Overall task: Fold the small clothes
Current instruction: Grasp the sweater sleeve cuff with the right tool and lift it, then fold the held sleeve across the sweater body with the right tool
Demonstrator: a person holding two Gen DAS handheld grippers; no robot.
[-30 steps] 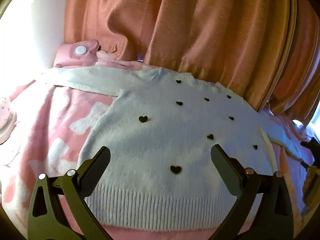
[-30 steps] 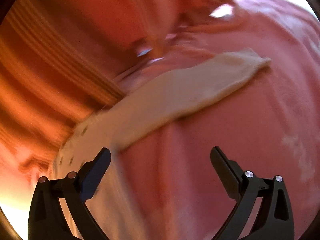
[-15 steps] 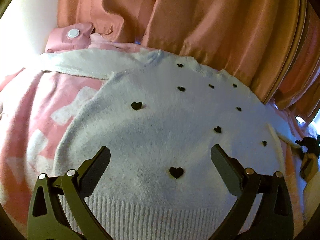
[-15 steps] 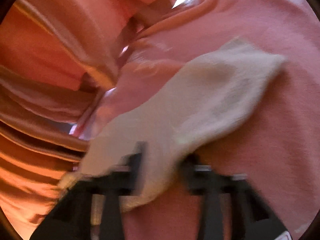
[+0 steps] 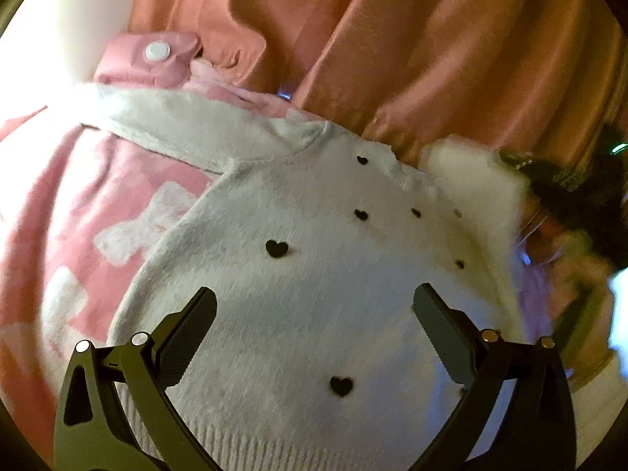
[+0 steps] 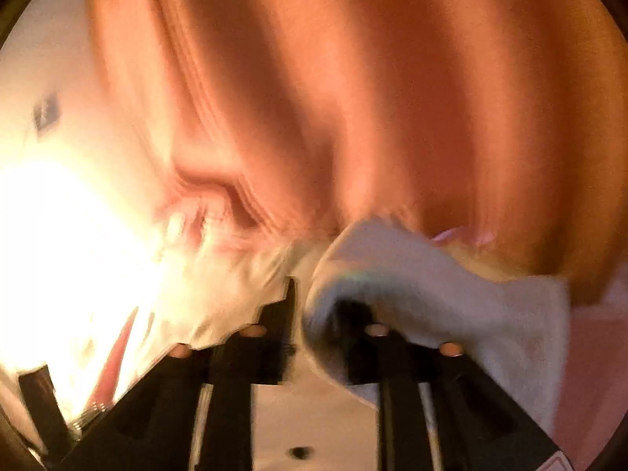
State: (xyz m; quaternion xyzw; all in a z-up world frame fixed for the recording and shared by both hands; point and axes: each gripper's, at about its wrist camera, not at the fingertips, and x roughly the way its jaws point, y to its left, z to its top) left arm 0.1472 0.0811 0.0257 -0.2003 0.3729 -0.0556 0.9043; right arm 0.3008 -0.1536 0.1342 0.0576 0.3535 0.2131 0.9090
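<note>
Right gripper (image 6: 300, 310), jaws easing open, lifts the fluffy white heart-dotted sweater's (image 5: 314, 294) sleeve (image 6: 431, 290); left gripper (image 5: 314, 314) hovers open. Folding barely begun: other sleeve, body remain.

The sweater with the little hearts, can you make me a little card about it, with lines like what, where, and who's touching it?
what: white fuzzy sweater with small black hearts
where: lying flat on a pink and white blanket, orange curtain behind
left sleeve of picture: stretched out flat
left hand-held gripper: wide open above the sweater body, nothing between its fingers
right hand-held gripper: sleeve between its fingers, jaws opening
fold: not yet finished
</note>
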